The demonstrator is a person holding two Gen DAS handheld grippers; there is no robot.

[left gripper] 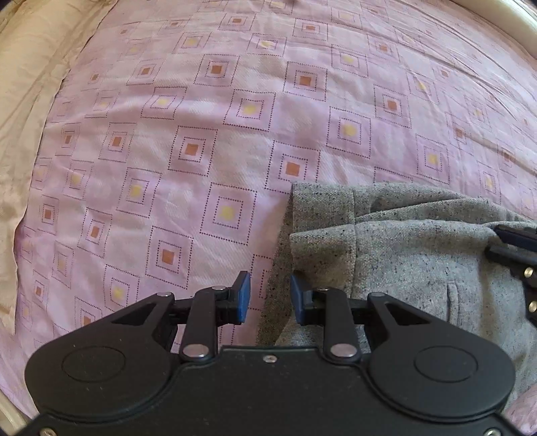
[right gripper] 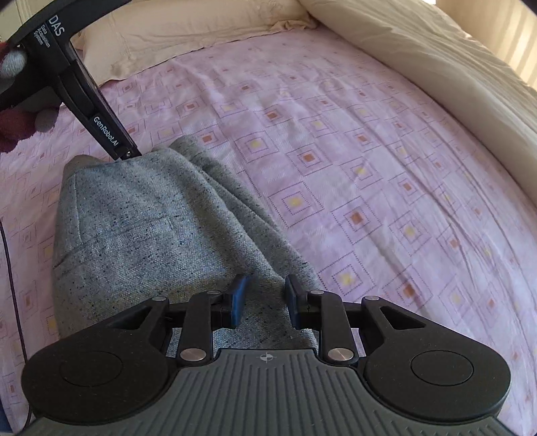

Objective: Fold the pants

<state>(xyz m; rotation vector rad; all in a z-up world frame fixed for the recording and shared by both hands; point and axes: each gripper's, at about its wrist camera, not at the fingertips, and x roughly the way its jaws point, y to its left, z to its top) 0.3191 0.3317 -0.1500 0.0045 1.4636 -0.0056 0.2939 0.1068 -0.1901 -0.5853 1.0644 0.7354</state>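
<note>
Grey speckled pants (left gripper: 402,255) lie folded in a bundle on the pink patterned bedsheet (left gripper: 201,134). My left gripper (left gripper: 270,296) is open, its fingers either side of the pants' left edge, nothing clamped. In the right wrist view the pants (right gripper: 151,234) stretch from the lower middle to the upper left. My right gripper (right gripper: 265,300) is open over the near end of the fabric, its blue pads apart. The left gripper's black body (right gripper: 84,97) reaches the pants' far corner from the upper left. The right gripper's fingers (left gripper: 517,255) show at the right edge of the left wrist view.
A cream pillow (right gripper: 188,30) lies at the head of the bed and a cream duvet (right gripper: 453,67) runs along the right side. Cream bedding (left gripper: 30,100) also borders the left of the left wrist view. Pink sheet (right gripper: 369,184) spreads to the right of the pants.
</note>
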